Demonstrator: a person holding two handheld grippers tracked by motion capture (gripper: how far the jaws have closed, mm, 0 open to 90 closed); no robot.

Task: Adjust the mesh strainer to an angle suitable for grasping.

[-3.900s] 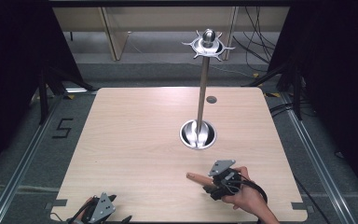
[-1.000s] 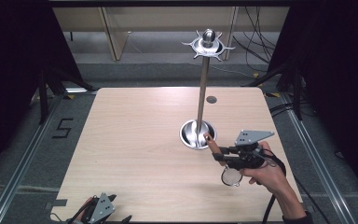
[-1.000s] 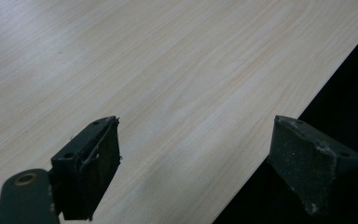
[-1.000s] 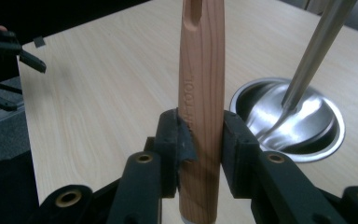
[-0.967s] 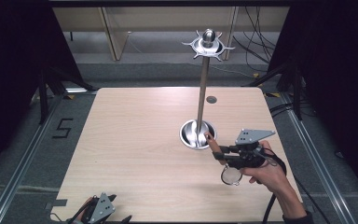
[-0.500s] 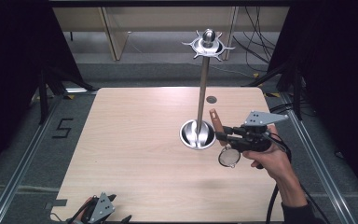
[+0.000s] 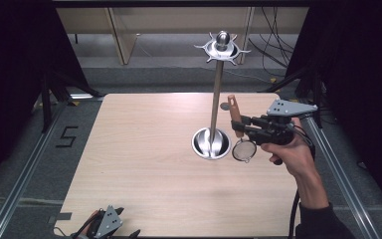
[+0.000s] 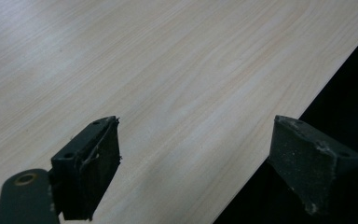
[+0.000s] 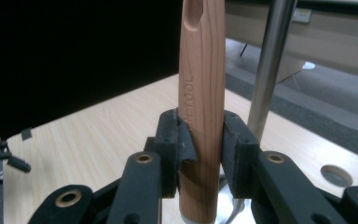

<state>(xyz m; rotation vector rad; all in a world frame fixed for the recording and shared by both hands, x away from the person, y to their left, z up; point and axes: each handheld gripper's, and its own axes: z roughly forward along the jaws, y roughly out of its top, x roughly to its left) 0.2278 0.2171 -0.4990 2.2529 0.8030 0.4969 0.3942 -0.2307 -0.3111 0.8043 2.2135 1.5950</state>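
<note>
A small strainer with a wooden handle (image 7: 234, 113) and a round mesh (image 7: 244, 151) hangs above the table, handle up. My right gripper (image 7: 239, 126) is shut on that handle, just right of the metal stand's pole (image 7: 216, 99). In the right gripper view the pads of my right gripper (image 9: 200, 140) press the handle (image 9: 201, 79) from both sides, and the pole (image 9: 271, 60) rises behind it. The stand has a hook ring at its top (image 7: 222, 47) and a bowl-shaped base (image 7: 211, 143). My left gripper (image 7: 107, 226) rests at the table's front edge, and its view shows the left gripper (image 8: 196, 158) open over bare wood.
The wooden table (image 7: 139, 149) has a small dark round hole (image 7: 225, 105) behind the stand. Dark curtains stand at both sides. Metal rails run along the floor left and right of the table, with cables on the floor at the back right.
My right hand has lifted the strainer off the table and carried it up and back, beside the pole. The handle now stands upright. My left gripper has not moved.
</note>
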